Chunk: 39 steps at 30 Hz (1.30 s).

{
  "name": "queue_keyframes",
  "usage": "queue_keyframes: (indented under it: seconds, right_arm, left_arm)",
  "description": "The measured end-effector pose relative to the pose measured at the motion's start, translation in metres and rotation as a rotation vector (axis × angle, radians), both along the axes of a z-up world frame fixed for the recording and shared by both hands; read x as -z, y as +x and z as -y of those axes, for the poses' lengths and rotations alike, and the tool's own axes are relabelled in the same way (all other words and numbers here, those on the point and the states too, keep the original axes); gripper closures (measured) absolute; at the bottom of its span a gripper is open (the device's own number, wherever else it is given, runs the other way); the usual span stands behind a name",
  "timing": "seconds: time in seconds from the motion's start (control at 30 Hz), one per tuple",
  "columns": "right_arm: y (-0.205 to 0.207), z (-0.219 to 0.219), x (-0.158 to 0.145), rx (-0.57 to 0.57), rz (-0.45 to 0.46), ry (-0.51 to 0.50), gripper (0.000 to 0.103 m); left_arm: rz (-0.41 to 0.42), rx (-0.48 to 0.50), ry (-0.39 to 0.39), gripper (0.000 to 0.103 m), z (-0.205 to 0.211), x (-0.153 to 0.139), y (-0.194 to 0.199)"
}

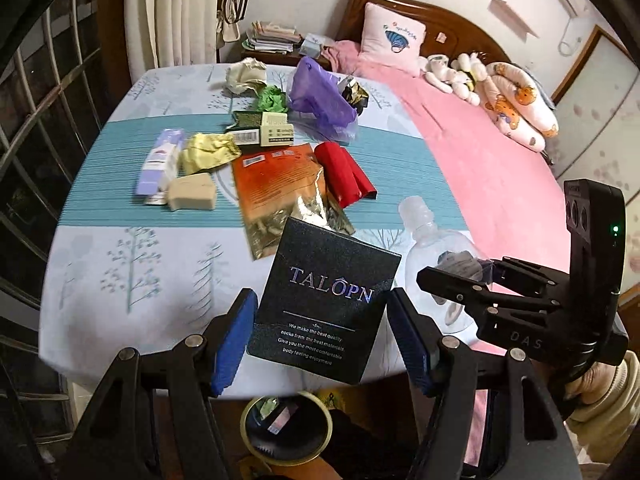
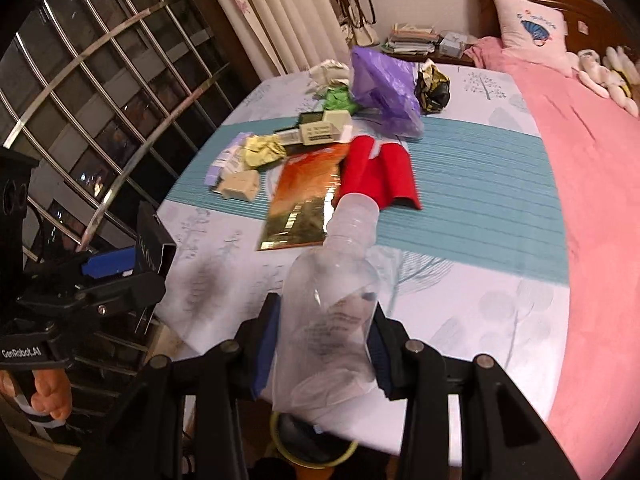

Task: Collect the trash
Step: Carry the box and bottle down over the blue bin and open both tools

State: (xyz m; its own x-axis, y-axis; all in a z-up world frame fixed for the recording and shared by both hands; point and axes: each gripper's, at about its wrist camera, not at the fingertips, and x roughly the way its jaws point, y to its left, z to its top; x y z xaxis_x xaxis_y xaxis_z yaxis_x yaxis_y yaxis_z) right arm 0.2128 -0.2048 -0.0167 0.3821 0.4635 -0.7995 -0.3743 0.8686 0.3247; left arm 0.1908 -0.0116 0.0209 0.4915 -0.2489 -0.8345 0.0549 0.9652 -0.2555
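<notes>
We see the left hand-held gripper with its blue pads set wide around a black TALOPN box, the left pad just beside the box edge, so we cannot tell whether it truly clamps it. The right hand-held gripper squeezes a clear plastic bottle at its body, neck pointing away, above the bed's near edge. Below both sits a round bin, while an orange foil bag, a red wrapper and a purple plastic bag lie on the bed.

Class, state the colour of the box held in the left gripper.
The box is black with shiny lettering, clearest in the left wrist view.
</notes>
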Motion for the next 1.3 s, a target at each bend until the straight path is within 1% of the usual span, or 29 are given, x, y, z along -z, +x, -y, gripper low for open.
queue_keyframes:
  seconds: [0.2, 0.4, 0.53, 0.73, 0.97, 1.13, 1.3]
  right_arm:
    - [-0.055, -0.027, -0.021, 0.077, 0.034, 0.019, 0.062]
    - [-0.107, -0.048, -0.031, 0.137, 0.060, 0.022, 0.062]
    - [-0.138, -0.058, -0.027, 0.171, 0.054, 0.022, 0.062]
    - [-0.171, -0.071, -0.004, 0.206, 0.001, 0.001, 0.062]
    - [-0.202, -0.071, 0.031, 0.235, -0.092, -0.017, 0.062]
    - [-0.215, -0.064, 0.075, 0.273, -0.177, -0.022, 0.062]
    - [-0.223, -0.057, 0.132, 0.321, -0.249, -0.035, 0.062]
  left_arm:
    - [0.025, 0.041, -0.007, 0.038, -0.036, -0.018, -0.050]
    - [0.040, 0.073, -0.035, 0.038, -0.064, -0.022, -0.089]
    - [0.025, 0.104, -0.048, 0.038, -0.073, -0.014, -0.110]
    - [-0.002, 0.143, -0.052, 0.038, -0.080, 0.001, -0.138]
    - [-0.096, 0.180, -0.053, 0.038, -0.071, 0.040, -0.154]
    - [-0.197, 0.216, -0.044, 0.038, -0.052, 0.087, -0.160]
    - [-0.279, 0.254, -0.023, 0.038, -0.029, 0.141, -0.162]
